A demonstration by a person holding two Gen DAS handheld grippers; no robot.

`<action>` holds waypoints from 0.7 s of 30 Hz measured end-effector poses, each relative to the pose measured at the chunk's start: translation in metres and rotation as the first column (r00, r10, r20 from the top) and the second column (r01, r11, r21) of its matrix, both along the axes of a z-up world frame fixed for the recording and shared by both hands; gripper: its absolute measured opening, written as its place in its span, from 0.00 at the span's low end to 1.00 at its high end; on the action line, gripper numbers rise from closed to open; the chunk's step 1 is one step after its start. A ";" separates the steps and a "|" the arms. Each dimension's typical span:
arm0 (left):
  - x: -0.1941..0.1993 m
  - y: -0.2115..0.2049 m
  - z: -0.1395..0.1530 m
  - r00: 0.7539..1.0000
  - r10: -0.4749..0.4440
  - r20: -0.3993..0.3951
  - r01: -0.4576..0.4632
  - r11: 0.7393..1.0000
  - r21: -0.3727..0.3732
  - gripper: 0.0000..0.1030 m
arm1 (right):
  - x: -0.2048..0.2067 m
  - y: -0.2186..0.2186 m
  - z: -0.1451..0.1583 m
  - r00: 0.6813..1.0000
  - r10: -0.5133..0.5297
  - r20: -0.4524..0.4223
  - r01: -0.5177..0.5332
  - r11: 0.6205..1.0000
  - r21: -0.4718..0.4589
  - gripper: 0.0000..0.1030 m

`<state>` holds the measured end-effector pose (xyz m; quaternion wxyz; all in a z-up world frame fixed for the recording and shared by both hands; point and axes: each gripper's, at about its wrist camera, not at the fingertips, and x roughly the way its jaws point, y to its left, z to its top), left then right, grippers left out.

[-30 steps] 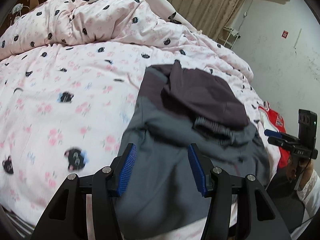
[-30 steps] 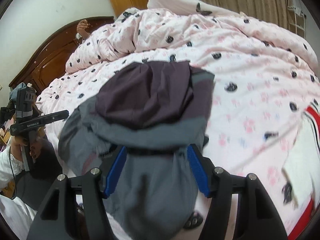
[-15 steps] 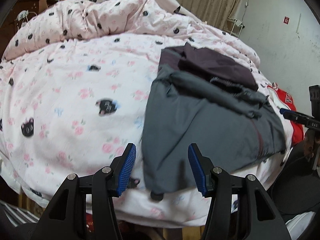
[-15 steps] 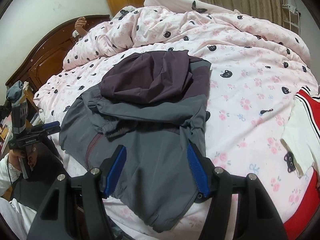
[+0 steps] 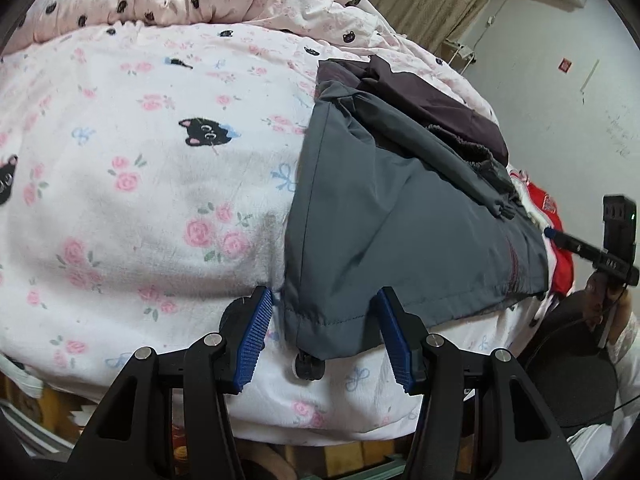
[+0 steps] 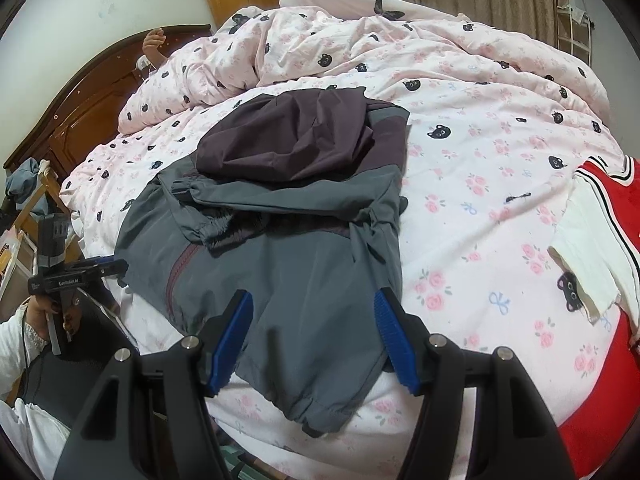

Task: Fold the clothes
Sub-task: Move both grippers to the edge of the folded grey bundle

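A grey jacket (image 5: 380,240) with a dark purple hood (image 6: 288,148) lies folded on the pink cat-print duvet (image 5: 140,180), near the bed's front edge. My left gripper (image 5: 324,300) is open and low over the jacket's near left hem corner. The cloth lies between its blue pads (image 5: 256,332) without touching them, and a black cord stopper (image 5: 308,366) hangs just below. My right gripper (image 6: 313,300) is open above the near right part of the hem (image 6: 320,408), with the fabric lying slack between its fingers.
A red and white garment (image 6: 600,240) lies on the duvet to the right of the jacket. The duvet is bunched up at the back (image 6: 360,40). A dark wooden headboard (image 6: 80,112) stands on the left. A person's sleeve and hand (image 6: 32,320) hold the left gripper.
My left gripper has come down and toward the bed's front edge, so the jacket's hem corner now sits between its fingers. My right gripper has drawn back toward the near hem.
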<state>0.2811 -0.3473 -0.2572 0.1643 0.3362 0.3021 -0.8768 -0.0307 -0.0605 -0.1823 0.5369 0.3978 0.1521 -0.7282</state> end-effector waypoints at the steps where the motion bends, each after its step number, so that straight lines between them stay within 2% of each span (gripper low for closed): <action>1: 0.001 -0.001 -0.001 1.000 0.000 -0.007 0.000 1.000 0.005 0.47 | 0.000 0.001 -0.001 1.000 0.000 0.003 0.000 1.000 0.002 0.63; 4: 0.003 -0.001 -0.002 1.000 0.002 -0.025 -0.001 1.000 0.018 0.47 | 0.002 0.004 -0.004 1.000 0.002 -0.001 -0.002 1.000 0.023 0.63; 11: 0.008 0.006 0.006 0.999 0.009 -0.032 -0.009 1.000 0.009 0.22 | 0.002 0.011 -0.015 1.000 -0.008 0.014 0.007 0.997 0.071 0.63; 17: 0.011 0.012 0.021 0.996 0.009 -0.092 -0.009 1.000 -0.007 0.21 | -0.003 0.018 -0.023 0.999 -0.021 0.036 0.017 0.995 0.101 0.63; 21: 0.012 0.024 0.032 0.994 0.011 -0.107 -0.017 0.998 -0.058 0.21 | -0.004 0.021 -0.024 0.999 -0.021 0.041 0.016 0.994 0.108 0.63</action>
